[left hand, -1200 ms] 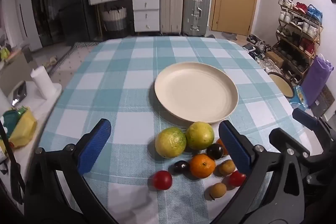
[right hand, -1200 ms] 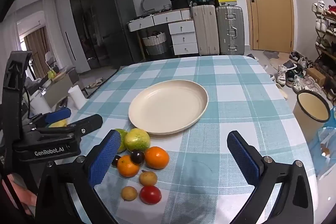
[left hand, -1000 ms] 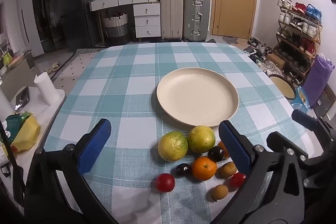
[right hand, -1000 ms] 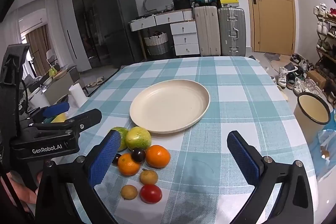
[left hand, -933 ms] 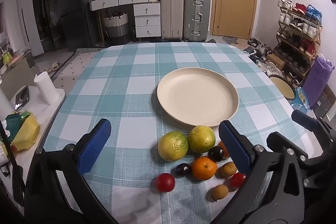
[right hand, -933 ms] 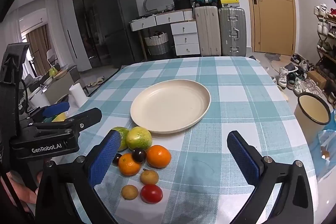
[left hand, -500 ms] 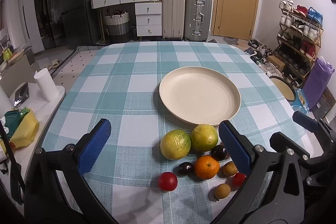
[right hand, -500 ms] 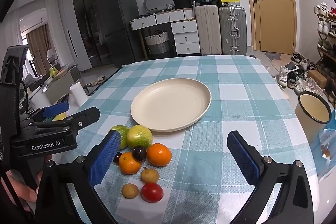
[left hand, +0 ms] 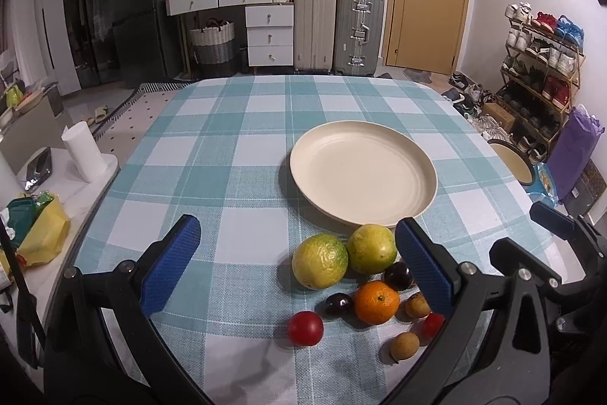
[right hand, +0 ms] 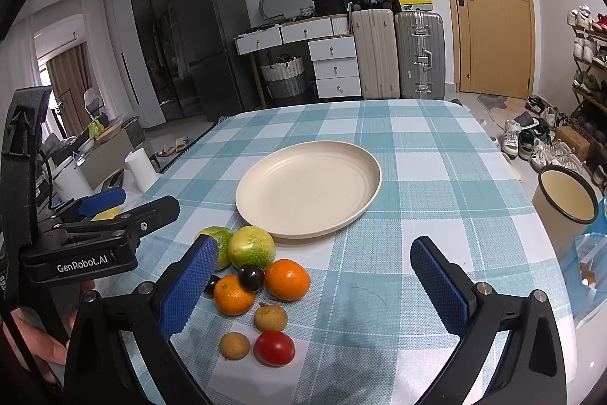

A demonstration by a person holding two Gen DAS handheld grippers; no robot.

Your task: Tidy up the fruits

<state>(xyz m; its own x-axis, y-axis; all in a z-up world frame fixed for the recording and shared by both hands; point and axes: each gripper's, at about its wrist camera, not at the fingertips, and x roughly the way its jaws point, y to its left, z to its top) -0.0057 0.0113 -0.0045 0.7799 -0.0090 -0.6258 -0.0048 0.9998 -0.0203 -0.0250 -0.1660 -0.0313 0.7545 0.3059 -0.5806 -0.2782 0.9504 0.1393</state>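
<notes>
- The fruits sit bunched on the checked tablecloth [left hand: 227, 154], low and right of centre in the left wrist view, just in front of the bare cream plate [left hand: 425, 192].
- Two green-yellow citrus [left hand: 320, 265] [left hand: 371, 248] lie nearest the plate, touching each other. They look firm and the heaviest of the lot, so a grip across the widest part seems safest.
- The orange [left hand: 376, 301] and a second one [right hand: 286, 279] look sturdy too; take them at the sides.
- The dark plums [left hand: 338, 304] and red tomatoes [left hand: 305, 327] look smooth and soft: likely slippery and easily bruised, so a gentle squeeze.
- The small brown fruits [right hand: 234, 345], perhaps longans, are light and apt to roll.
- The left gripper [left hand: 297, 274] hangs over the pile, fingers spread wide and holding nothing.
- The right gripper [right hand: 313, 285] is likewise spread and empty, lower centre of its view.
</notes>
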